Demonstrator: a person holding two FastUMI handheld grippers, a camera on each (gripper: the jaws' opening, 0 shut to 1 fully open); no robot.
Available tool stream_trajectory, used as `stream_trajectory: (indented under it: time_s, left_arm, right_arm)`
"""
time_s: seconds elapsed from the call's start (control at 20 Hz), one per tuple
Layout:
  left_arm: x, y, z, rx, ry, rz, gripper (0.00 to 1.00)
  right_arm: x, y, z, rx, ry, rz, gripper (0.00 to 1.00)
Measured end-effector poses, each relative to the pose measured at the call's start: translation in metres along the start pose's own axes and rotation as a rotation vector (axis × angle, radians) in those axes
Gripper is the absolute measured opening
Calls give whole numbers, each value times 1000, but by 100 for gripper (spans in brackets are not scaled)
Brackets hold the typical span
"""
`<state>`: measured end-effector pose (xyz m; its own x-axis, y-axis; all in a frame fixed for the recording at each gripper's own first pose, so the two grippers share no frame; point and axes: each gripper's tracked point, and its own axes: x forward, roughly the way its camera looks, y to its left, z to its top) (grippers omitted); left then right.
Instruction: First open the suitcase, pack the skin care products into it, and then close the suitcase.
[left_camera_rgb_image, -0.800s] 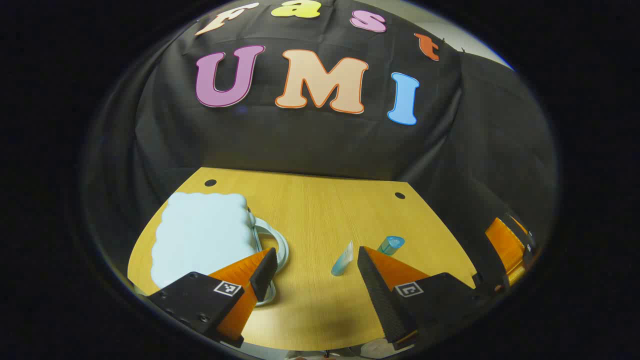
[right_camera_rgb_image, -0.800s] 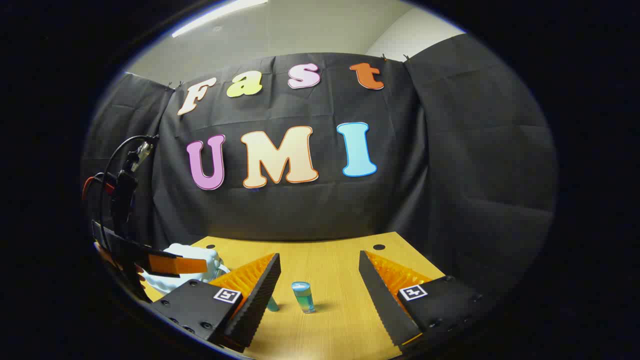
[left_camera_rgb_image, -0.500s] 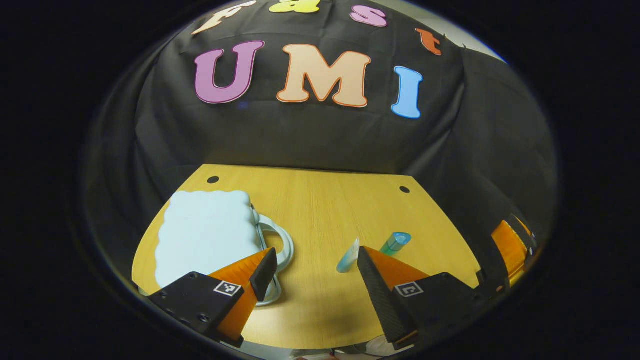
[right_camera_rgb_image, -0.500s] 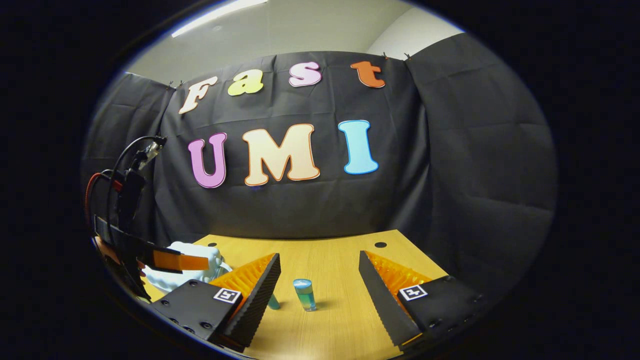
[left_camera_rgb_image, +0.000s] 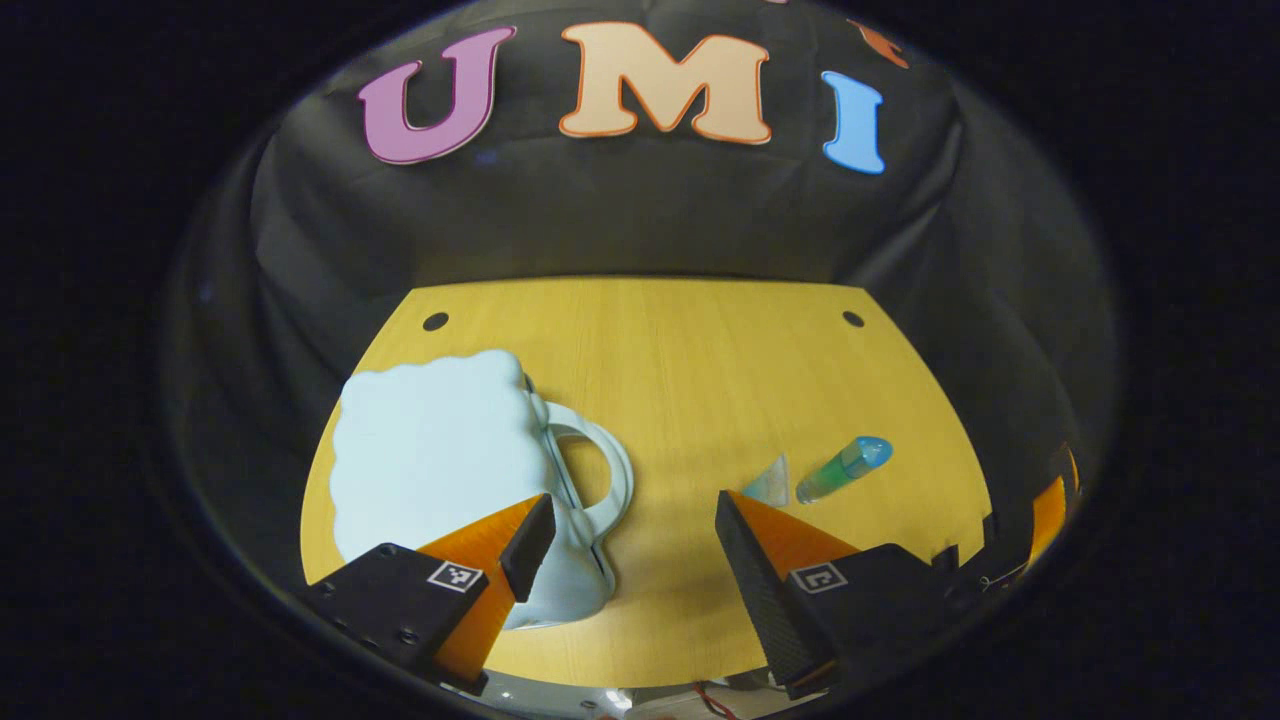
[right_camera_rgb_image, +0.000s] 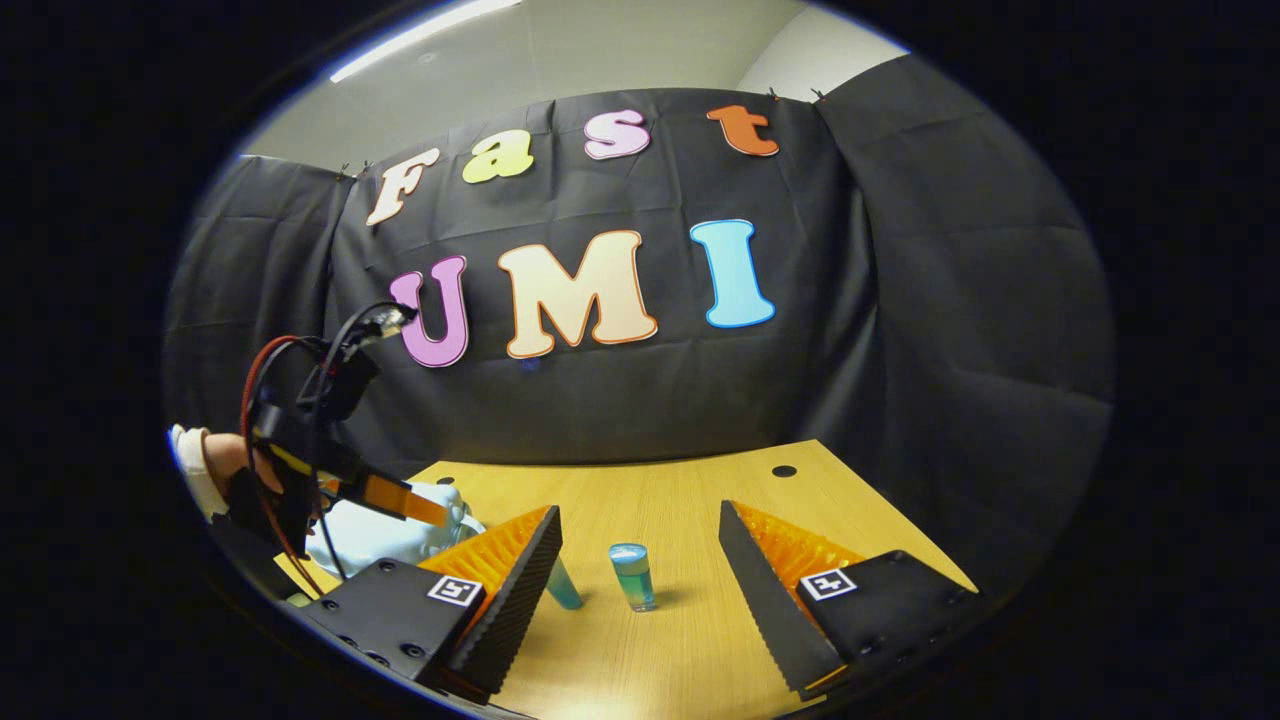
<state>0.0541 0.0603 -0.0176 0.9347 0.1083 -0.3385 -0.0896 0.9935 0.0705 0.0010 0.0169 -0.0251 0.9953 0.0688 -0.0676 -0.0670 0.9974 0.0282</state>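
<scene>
The pale blue scallop-edged plastic suitcase (left_camera_rgb_image: 430, 450) is lying flat and closed near the left edge of the yellow wooden table (left_camera_rgb_image: 700, 360), its looped handle (left_camera_rgb_image: 600, 480) pointing toward the table's middle. The left gripper (left_camera_rgb_image: 630, 535) is hovering just above that handle, jaws standing wide apart and empty, so it looks the nearer one for opening the lid. The right gripper (right_camera_rgb_image: 640, 565) is also gaping empty, facing the upright blue-green bottle (right_camera_rgb_image: 633, 577) and the teal tube (right_camera_rgb_image: 562, 586) beside it, near the table's right edge.

Recording booth, indoor. Black cloth wall (right_camera_rgb_image: 600, 400) is hung behind a wooden table (left_camera_rgb_image: 680, 360). Ceiling strip light (right_camera_rgb_image: 420, 35) is seen above the cloth.
</scene>
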Motion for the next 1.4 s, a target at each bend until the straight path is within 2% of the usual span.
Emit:
stream_trajectory:
  time_s: [0.2,0.65,0.7,0.75,0.85,0.9,1.0,1.05,1.1,1.2,1.25,1.3,1.35,1.4]
  left_arm:
    - [31,4,-3,-46,151,-10,96]
    - [92,-6,8,-150,332,-62,93]
    - [98,-3,6,-161,356,-58,90]
    - [106,0,5,-170,372,-49,88]
    - [120,12,4,-166,397,-3,78]
    - [126,17,4,-158,410,15,65]
    - [135,18,2,-155,438,17,55]
    - [139,18,-1,-155,453,19,60]
    - [143,18,-3,-156,465,23,55]
    - [151,21,-6,-155,485,41,55]
    - [153,25,-7,-150,491,55,58]
    - [156,27,-8,-143,501,64,50]
    - [157,30,-10,-135,511,77,47]
    - [160,33,-12,-132,519,88,38]
  right_arm:
    - [-2,3,-10,6,25,11,98]
    - [-8,-1,-12,7,46,-18,98]
    - [-8,-2,-12,10,48,-25,96]
    - [-10,-4,-14,11,51,-32,98]
    - [-12,-7,-16,12,54,-46,98]
    - [-12,-8,-16,12,56,-52,96]
    - [-12,-10,-18,12,64,-62,98]
    - [-13,-10,-21,12,68,-65,98]
    - [-13,-11,-21,12,74,-69,98]
    - [-14,-11,-24,9,81,-75,98]
    - [-15,-12,-24,5,79,-79,98]
    - [-15,-13,-23,1,79,-84,98]
    - [-15,-15,-25,2,82,-88,98]
    - [-14,-16,-25,4,84,-91,98]
